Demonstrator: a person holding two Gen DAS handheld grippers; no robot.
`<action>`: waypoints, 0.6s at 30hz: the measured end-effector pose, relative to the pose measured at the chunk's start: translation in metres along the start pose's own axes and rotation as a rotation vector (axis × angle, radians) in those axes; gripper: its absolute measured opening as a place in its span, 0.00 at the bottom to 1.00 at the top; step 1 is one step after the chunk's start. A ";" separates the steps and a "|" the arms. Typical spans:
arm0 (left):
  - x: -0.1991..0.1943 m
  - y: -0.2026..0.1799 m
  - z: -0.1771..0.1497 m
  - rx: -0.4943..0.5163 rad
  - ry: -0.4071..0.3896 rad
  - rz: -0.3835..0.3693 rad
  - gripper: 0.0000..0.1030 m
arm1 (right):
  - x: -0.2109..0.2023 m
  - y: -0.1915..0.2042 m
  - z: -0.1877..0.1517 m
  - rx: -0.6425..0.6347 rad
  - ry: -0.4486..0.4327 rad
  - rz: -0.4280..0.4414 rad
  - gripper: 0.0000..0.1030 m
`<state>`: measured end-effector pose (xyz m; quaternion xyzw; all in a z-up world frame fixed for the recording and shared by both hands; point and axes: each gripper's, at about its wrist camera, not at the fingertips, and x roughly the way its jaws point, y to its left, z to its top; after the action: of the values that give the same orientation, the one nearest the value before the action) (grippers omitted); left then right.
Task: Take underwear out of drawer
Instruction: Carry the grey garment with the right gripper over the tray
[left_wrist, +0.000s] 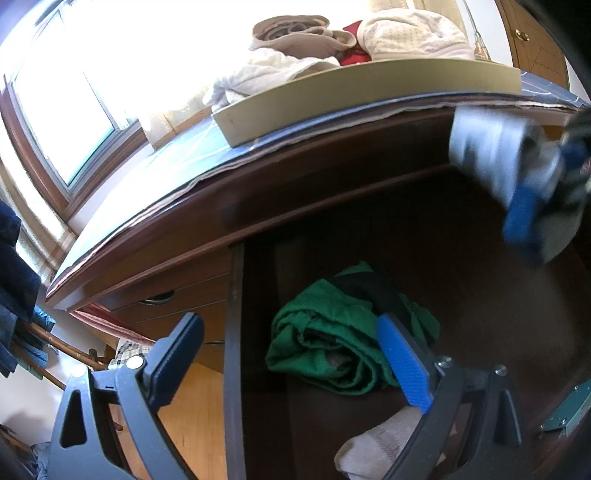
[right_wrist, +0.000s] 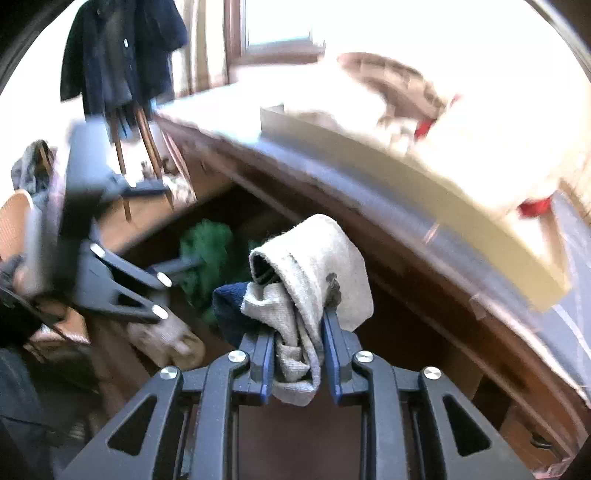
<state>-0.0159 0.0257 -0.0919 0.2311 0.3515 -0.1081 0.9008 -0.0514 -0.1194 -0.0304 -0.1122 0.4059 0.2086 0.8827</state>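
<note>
My right gripper (right_wrist: 299, 350) is shut on a bunched grey-beige piece of underwear (right_wrist: 314, 266), held up above the open drawer (right_wrist: 424, 332); a dark blue cloth (right_wrist: 229, 306) hangs against it. In the left wrist view the right gripper (left_wrist: 546, 184) is a blur at the upper right with the grey underwear (left_wrist: 484, 147) in it. My left gripper (left_wrist: 291, 354) stands open low over the drawer, its fingers either side of the drawer's left wall (left_wrist: 232, 332), not pressing on it. A crumpled green garment (left_wrist: 325, 332) lies in the drawer beside a beige cloth (left_wrist: 376, 443).
A shallow beige tray (left_wrist: 369, 88) heaped with pale and red clothes sits on the dresser top (left_wrist: 177, 158), which overhangs the drawer. A smaller drawer front (left_wrist: 177, 299) is at the left. Dark coats (right_wrist: 122, 48) hang on a stand near the window.
</note>
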 end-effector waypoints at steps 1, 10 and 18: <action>0.000 0.000 0.000 0.000 0.000 0.000 0.93 | -0.010 0.002 0.002 0.008 -0.027 0.002 0.24; -0.002 0.001 0.000 -0.002 -0.008 0.001 0.94 | -0.082 0.004 0.036 0.021 -0.228 -0.055 0.24; -0.002 0.001 0.000 -0.002 -0.008 0.001 0.93 | -0.091 -0.017 0.089 0.037 -0.331 -0.164 0.24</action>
<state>-0.0173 0.0265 -0.0899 0.2297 0.3479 -0.1082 0.9025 -0.0374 -0.1268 0.0971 -0.0926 0.2482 0.1440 0.9535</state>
